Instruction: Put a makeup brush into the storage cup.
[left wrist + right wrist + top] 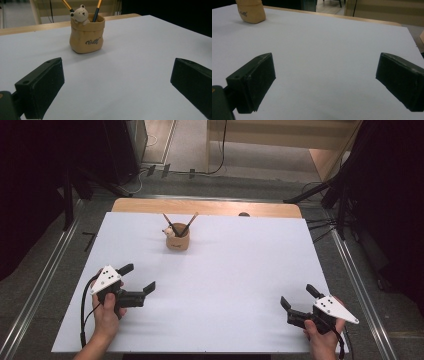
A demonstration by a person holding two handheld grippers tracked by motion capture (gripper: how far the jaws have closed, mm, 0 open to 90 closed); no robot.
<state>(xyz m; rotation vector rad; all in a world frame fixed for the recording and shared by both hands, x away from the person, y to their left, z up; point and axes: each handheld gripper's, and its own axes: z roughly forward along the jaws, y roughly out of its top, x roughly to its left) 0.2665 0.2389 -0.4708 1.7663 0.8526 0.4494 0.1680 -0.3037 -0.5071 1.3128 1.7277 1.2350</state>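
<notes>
The desk [225,295] in front of me is covered by a white sheet, with a strip of bare wood along its far edge. My left gripper [138,277] sits over the near left part of the sheet with its jaws spread wide and nothing between them. My right gripper [298,297] sits over the near right corner, jaws just as wide and empty. The tan pen holder [178,240] stands upright toward the far side, a little left of the middle, well apart from both grippers; it lies beyond my left gripper and far off to the left of my right one. A small bear figure [80,13] peeks over its rim, and two pencils [97,8] lean out of it.
</notes>
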